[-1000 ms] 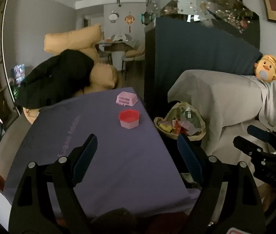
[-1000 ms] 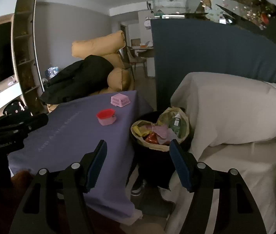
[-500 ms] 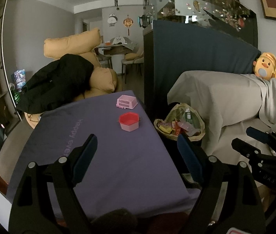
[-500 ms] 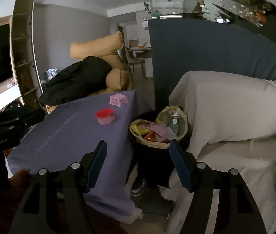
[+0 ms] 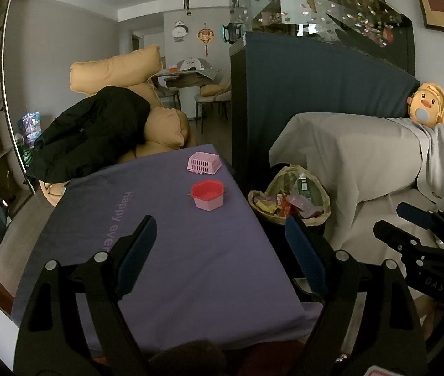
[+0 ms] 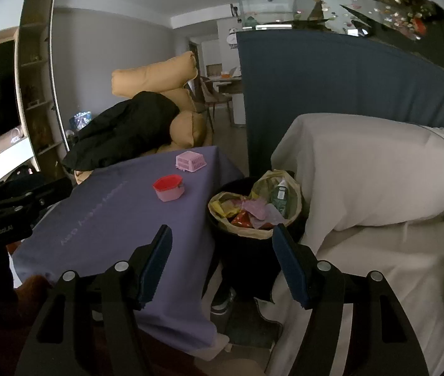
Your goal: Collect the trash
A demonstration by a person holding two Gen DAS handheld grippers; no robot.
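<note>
Centrally, a dark round trash bin lined with a yellowish plastic bag (image 6: 254,216) is recorded on the floor, wedged between the table and the sofa. Its bag is seen filled with coloured wrappers (image 6: 247,210) and a green-labelled bottle (image 6: 279,195), heaped to the rim.

Just beside the bin on its left, a low table draped in a purple cloth with pale lettering (image 5: 171,250) is listed. Two items are borne on the cloth: a pink hexagonal tub with a red lid (image 5: 207,195) and, farther back, a small pink slatted plastic basket (image 5: 203,163). These are set apart from each other.

To the right of the bin, a sofa covered by a light grey sheet (image 6: 369,172) is noted, with a yellow duck plush toy (image 5: 429,102) perched on its back. A dark blue fabric panel (image 5: 309,94) is seen behind it, topped by a glass fish tank (image 5: 322,6).

Behind the table, tan cushions (image 5: 118,70) are stacked, with a black garment (image 5: 93,131) laid over them.

Left gripper (image 5: 218,246): blue-padded jaws spread wide over the cloth, nothing between them. Right gripper (image 6: 222,258): jaws likewise parted and empty, held before the bin and clear of it.
</note>
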